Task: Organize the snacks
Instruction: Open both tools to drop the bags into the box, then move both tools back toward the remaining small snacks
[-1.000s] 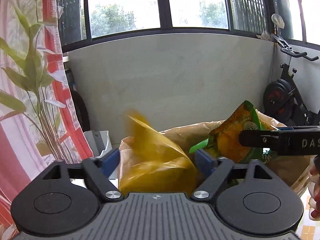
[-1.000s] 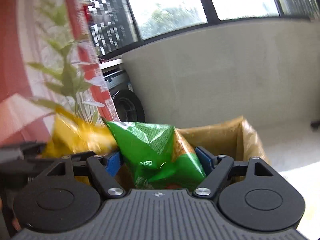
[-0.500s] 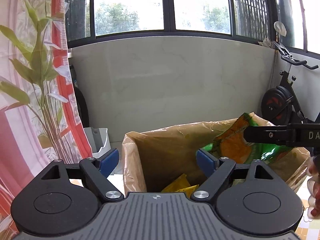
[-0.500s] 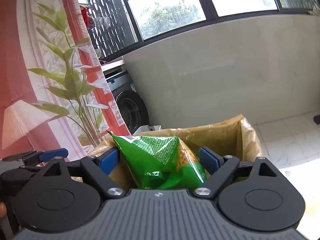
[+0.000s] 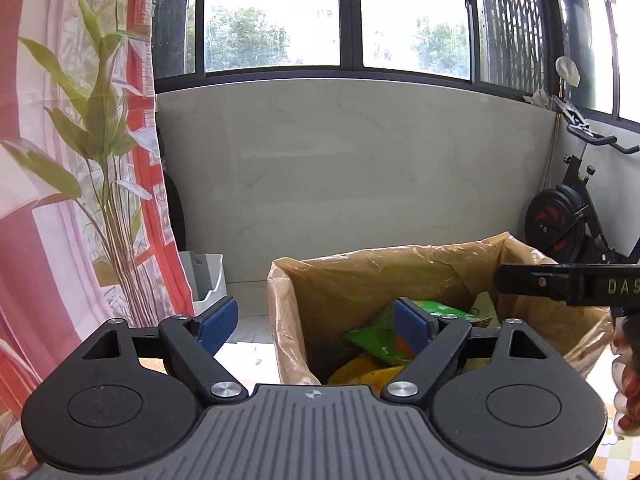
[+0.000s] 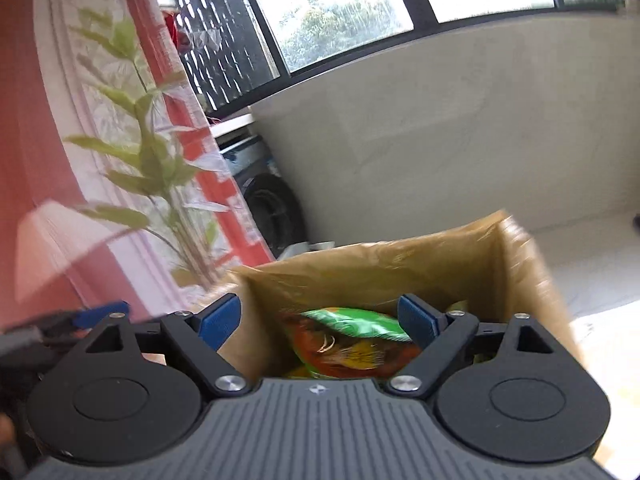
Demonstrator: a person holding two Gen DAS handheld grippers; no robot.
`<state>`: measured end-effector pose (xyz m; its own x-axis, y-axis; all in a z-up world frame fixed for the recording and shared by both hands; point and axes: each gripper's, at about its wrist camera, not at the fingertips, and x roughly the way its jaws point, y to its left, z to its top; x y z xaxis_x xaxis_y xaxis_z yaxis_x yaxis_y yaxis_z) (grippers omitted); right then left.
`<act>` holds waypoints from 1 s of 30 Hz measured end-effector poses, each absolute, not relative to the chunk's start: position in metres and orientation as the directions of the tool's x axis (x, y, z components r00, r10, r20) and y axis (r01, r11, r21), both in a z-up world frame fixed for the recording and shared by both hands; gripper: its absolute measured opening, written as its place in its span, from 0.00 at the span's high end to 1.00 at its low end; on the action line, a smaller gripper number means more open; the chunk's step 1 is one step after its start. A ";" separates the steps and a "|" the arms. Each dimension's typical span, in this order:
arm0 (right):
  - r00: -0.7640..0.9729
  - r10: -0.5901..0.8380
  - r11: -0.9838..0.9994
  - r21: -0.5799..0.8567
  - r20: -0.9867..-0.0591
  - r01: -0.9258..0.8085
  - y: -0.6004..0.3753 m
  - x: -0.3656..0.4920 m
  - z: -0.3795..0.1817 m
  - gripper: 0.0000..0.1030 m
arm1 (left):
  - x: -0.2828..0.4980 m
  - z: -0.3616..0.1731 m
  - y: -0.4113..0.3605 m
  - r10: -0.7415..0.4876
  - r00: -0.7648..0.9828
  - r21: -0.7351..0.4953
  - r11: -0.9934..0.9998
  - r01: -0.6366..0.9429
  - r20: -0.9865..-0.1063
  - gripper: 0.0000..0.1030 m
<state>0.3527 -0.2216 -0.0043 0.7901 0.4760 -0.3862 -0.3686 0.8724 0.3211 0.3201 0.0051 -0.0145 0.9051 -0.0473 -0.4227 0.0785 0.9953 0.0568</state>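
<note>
snacks (image 6: 352, 340) lie in the lined box (image 5: 400, 268); left gripper (image 5: 316, 322) and right gripper (image 6: 320, 316) gape empty.

Daylight enters through the windows (image 5: 272, 20), overexposed to white. Left wrist view is sharp; right wrist view is motion-blurred. Fisheye distortion curves edges in both views.
</note>
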 end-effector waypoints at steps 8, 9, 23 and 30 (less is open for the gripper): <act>0.824 0.404 0.915 0.179 -0.397 -0.362 -0.245 0.317 -0.006 0.12 | 0.297 -0.018 0.012 -0.077 0.890 0.010 0.996 0.091 -0.449 0.16; 0.826 0.400 0.916 0.166 -0.396 -0.364 -0.247 0.312 -0.007 0.11 | 0.293 -0.018 0.014 -0.080 0.887 0.003 0.996 0.092 -0.456 0.16; 0.828 0.424 0.890 0.001 -0.367 -0.455 -0.256 0.239 -0.026 0.02 | 0.228 -0.034 0.034 -0.054 0.873 -0.003 0.998 0.060 -0.484 0.12; 0.820 0.451 0.881 0.028 -0.352 -0.473 -0.265 0.211 -0.044 0.01 | 0.185 -0.052 0.034 -0.012 0.887 0.002 1.000 0.015 -0.462 0.11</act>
